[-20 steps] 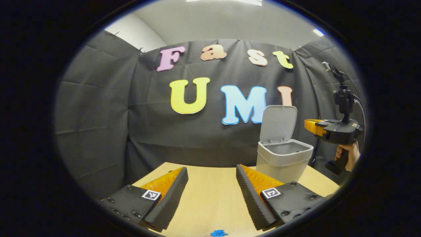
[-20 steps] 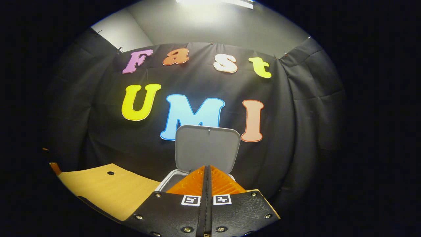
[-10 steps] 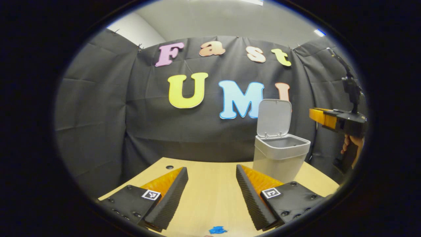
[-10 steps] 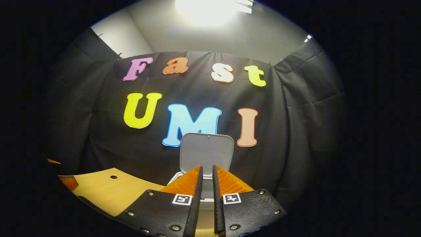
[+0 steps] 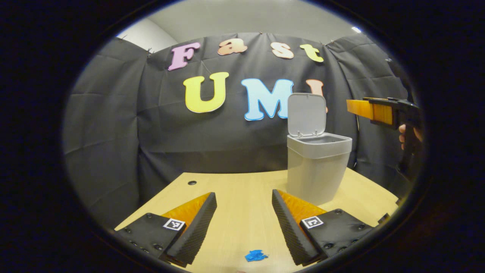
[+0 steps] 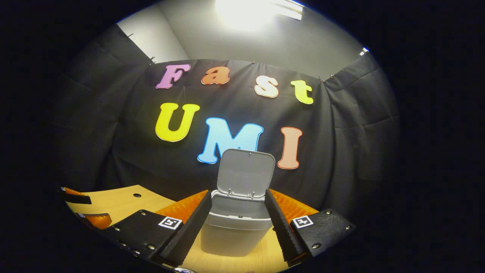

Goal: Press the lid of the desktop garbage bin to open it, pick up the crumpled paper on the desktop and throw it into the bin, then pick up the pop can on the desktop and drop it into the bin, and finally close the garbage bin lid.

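Since the garbage bin [image 6: 233, 223] sits near the counter's [image 5: 235, 189] far right corner with its lid [image 6: 245, 172] flipped up, the bin itself is ready. Both the left tool [image 5: 242, 223] and right tool [image 6: 237, 223] are spread wide and empty, and I can't spot the crumpled paper or pop can. My worry is the raised right tool clipping that lid and knocking it closed too soon, or shoving the light bin off the edge.
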Available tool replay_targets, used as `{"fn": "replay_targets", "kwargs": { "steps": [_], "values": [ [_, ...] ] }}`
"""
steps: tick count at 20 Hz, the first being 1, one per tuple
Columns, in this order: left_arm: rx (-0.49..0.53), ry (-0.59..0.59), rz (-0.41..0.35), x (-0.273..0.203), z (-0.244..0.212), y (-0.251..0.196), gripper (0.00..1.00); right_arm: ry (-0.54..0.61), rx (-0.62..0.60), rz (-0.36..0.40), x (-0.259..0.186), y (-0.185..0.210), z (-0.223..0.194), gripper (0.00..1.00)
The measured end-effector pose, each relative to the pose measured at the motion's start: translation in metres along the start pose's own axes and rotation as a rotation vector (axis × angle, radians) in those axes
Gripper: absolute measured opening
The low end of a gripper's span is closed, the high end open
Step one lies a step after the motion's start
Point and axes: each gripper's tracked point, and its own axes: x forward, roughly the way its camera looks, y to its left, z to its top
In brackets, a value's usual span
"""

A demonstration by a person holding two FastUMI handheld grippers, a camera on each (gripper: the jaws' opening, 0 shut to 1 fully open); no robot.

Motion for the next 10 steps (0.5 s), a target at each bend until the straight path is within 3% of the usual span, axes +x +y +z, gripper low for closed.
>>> {"fn": "replay_targets", "kwargs": {
  "steps": [5, 10],
  "values": [
    [-0.008, 0.085, -0.02, 0.001, -0.052, -0.006, 0.97, -0.007, 0.025, 0.022, -0.022, 0.01, -0.003, 0.94],
    [0.008, 0.263, -0.046, 0.003, -0.133, -0.011, 0.96, 0.025, 0.03, 0.052, -0.041, 0.021, -0.013, 0.94]
  ]
}}
